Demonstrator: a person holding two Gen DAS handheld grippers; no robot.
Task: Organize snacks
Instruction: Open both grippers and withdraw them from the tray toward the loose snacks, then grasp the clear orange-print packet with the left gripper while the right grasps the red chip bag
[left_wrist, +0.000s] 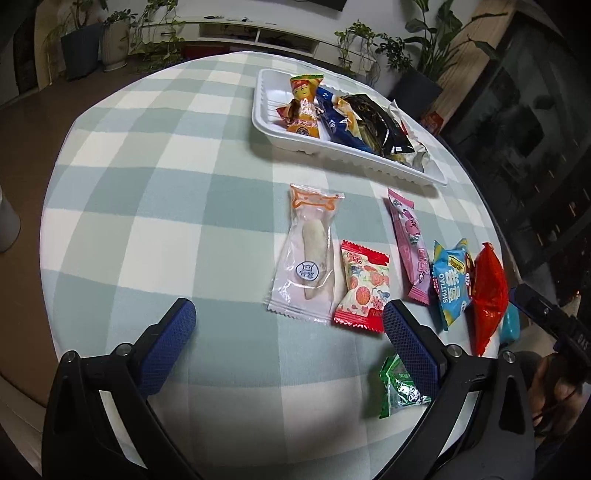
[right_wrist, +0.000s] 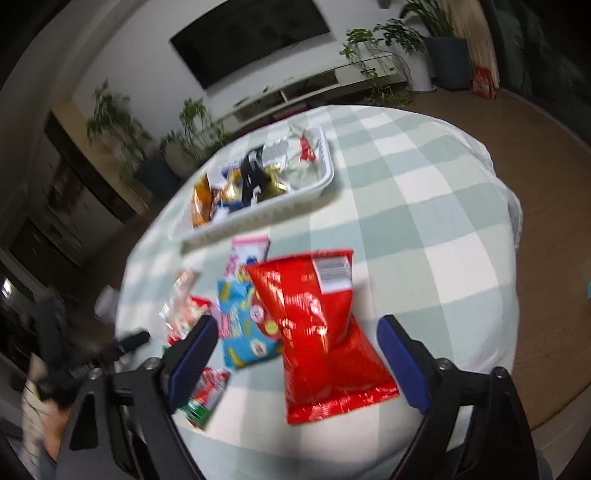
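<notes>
While both pairs of my blue fingers are standing spread wide with nothing between them, my left gripper (left_wrist: 288, 328) is hanging over the checked tablecloth (left_wrist: 166, 206), its right finger (left_wrist: 410, 343) lying just beside the red-edged candy packet (left_wrist: 364, 290) and partly covering a green packet (left_wrist: 400, 387). My right gripper (right_wrist: 295, 343) is hovering over the big red bag (right_wrist: 317, 332), which is lying flat between my released fingers, not pinched. Just beyond my left fingers a clear packet (left_wrist: 308, 258) is lying beside the candy, and to its right a pink packet (left_wrist: 410, 251), a blue packet (left_wrist: 450, 284) and the red bag are sitting in a row. Farther out, the white tray (left_wrist: 264, 107) is holding several snacks already.
</notes>
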